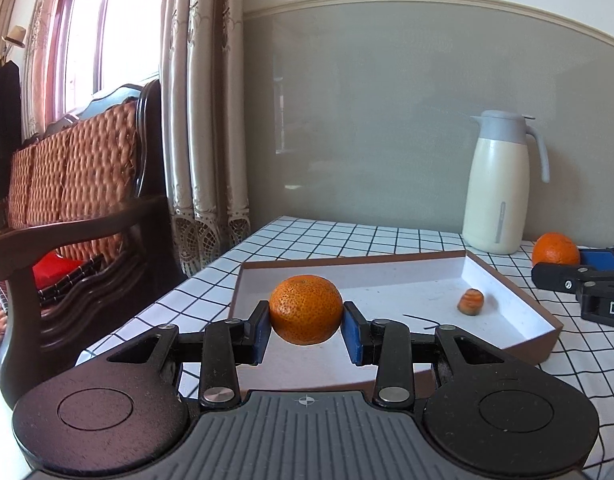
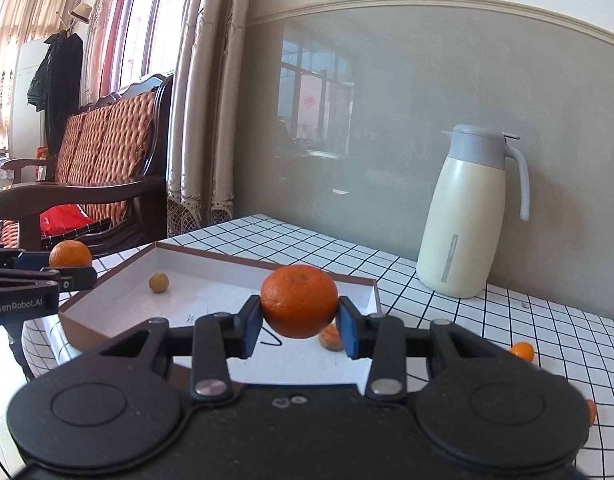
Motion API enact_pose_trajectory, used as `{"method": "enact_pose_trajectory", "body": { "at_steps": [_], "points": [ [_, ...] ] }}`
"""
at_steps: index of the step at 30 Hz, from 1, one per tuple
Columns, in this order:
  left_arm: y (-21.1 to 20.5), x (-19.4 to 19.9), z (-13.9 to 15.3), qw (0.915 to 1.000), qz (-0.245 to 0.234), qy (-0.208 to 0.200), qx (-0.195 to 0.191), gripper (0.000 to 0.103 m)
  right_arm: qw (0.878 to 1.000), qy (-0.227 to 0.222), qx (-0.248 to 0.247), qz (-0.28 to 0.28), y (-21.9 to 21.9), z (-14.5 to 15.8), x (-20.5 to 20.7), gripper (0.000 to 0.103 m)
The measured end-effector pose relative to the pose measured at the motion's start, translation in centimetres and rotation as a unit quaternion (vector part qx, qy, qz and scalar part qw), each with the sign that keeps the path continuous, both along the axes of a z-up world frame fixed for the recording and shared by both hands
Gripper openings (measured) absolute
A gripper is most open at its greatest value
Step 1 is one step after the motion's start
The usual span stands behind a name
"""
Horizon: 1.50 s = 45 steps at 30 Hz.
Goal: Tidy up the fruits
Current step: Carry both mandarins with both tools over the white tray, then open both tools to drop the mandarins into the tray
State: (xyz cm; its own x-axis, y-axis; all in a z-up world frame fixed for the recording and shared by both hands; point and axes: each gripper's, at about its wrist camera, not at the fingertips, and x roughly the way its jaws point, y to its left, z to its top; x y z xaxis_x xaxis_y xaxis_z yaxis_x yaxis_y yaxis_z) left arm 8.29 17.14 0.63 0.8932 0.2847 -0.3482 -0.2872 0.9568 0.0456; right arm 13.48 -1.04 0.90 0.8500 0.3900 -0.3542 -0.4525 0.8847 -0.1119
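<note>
I see grey glossy wall panel (image 1: 387, 120) under cream moulding, bright window (image 1: 87, 32) at left, beige lace-hemmed curtains (image 1: 203, 120), dark wooden sofa (image 1: 87, 184) with woven orange cushions, hat (image 2: 80, 11) above hanging dark coat (image 2: 59, 76).

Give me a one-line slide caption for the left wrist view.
Left gripper holds an orange above the white tray, thermos jug behind.

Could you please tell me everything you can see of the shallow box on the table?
The box is a shallow open tray, seemingly cardboard, brown outside and white inside, with low walls. It lies flat on the checked tablecloth, in front of the jug. Inside lie a small orange piece and a small tan round fruit; dark scribbles mark the floor. Neither gripper is seen touching it.
</note>
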Motion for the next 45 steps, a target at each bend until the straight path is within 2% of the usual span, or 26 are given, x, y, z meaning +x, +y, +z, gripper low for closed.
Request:
{"method": "enact_pose_trajectory", "body": {
  "at_steps": [14,29,39,41,42,43,44,45],
  "points": [
    [2.4,4.6,-0.4,0.9997,0.016,0.005,-0.016,0.038,1.0,0.023,0.006,-0.008,1.2,-1.1,5.2,0.031],
    [5.2,8.2,-1.4,0.998,0.042,0.037,-0.031,0.038,0.999,0.049,-0.001,-0.015,2.5,-1.5,10.8,0.031],
    [5.3,9.8,-2.0,0.9964,0.055,0.059,-0.026,0.038,0.996,0.083,0.022,-0.023,2.6,-2.4,14.0,0.032],
    [5.5,9.8,-2.1,0.9962,0.056,0.058,-0.033,0.038,0.996,0.079,0.017,-0.026,2.6,-2.3,14.2,0.035],
    [5.5,9.7,-2.2,0.9963,0.055,0.057,-0.033,0.039,0.997,0.072,0.013,-0.034,2.6,-2.3,14.3,0.06],
    [5.5,9.6,-2.3,0.9962,0.06,0.056,-0.03,0.042,0.997,0.054,0.014,-0.046,2.4,-2.2,14.1,0.096],
    [5.3,9.3,-2.3,0.9962,0.067,0.05,-0.025,0.066,0.998,0.036,0.021,-0.053,2.1,-2.1,13.7,0.098],
    [5.2,9.1,-2.2,0.9966,0.069,0.041,-0.021,0.089,0.998,0.038,0.021,-0.05,2.0,-1.9,13.7,0.093]
  ]
}}
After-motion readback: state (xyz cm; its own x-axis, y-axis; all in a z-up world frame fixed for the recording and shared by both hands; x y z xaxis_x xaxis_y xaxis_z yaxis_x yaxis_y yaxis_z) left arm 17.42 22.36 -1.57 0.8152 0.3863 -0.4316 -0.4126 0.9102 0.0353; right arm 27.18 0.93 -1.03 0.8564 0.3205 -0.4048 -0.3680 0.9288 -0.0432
